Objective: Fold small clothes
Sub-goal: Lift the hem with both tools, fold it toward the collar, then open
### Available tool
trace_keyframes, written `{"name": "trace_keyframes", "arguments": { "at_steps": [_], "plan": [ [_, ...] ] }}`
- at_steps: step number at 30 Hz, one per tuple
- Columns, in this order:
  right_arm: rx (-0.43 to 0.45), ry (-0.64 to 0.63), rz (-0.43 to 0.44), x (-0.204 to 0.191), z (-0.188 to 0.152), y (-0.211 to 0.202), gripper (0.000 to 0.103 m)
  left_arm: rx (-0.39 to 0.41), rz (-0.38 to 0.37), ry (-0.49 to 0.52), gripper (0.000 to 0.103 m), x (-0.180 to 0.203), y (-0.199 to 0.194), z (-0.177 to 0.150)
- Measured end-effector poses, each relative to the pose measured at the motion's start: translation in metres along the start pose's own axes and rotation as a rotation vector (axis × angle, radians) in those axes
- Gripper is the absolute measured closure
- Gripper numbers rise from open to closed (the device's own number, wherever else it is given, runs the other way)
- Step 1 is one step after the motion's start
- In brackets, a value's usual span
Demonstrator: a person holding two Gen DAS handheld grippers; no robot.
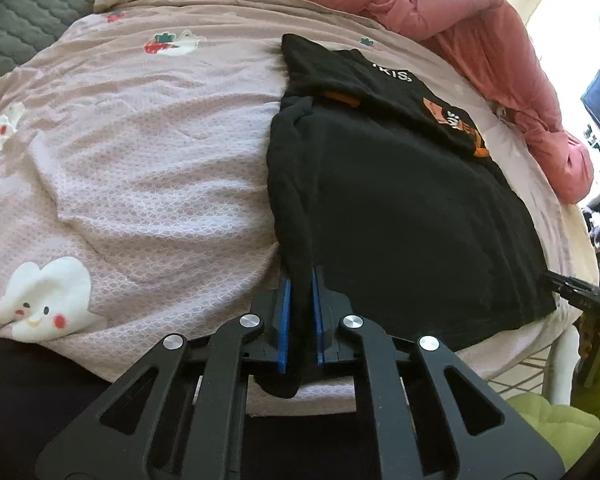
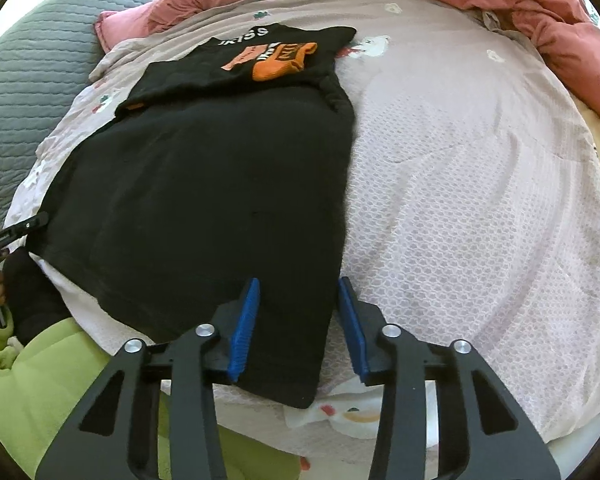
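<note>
A black shirt (image 2: 204,184) lies flat on the bed (image 2: 480,200), its far end folded over to show an orange print. The left gripper (image 1: 299,280) has its fingers clamped on the shirt's near left corner. The right gripper (image 2: 298,286) has its fingers apart, straddling the near right corner without pressing it.

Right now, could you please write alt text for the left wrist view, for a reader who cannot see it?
The left tongs are shut on the near left corner of a black shirt lying flat on a pink bedsheet. A crumpled pink duvet lies behind the shirt.
</note>
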State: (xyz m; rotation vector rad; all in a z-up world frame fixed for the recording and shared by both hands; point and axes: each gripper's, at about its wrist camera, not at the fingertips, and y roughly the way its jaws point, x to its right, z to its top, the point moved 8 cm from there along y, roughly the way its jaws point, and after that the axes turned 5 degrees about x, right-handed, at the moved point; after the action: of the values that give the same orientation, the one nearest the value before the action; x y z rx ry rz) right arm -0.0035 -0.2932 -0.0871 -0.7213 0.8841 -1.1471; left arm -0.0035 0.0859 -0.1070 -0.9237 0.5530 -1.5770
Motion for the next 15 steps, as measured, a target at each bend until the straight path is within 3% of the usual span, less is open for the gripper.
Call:
{"name": "trace_keyframes", "arguments": {
  "at_steps": [6, 11, 15],
  "plan": [
    [0.008, 0.007, 0.016, 0.0, 0.003, 0.005, 0.066, -0.033, 0.002, -0.023, 0.098, -0.004, 0.011, -0.006],
    [0.007, -0.029, 0.025, -0.002, 0.003, 0.001, 0.078, -0.035, 0.006, -0.021, 0.097, -0.005, 0.012, -0.007],
    [-0.001, -0.056, 0.042, -0.005, -0.002, -0.003, 0.08, -0.037, 0.013, -0.017, 0.097, -0.005, 0.013, -0.008]
  ]
}}
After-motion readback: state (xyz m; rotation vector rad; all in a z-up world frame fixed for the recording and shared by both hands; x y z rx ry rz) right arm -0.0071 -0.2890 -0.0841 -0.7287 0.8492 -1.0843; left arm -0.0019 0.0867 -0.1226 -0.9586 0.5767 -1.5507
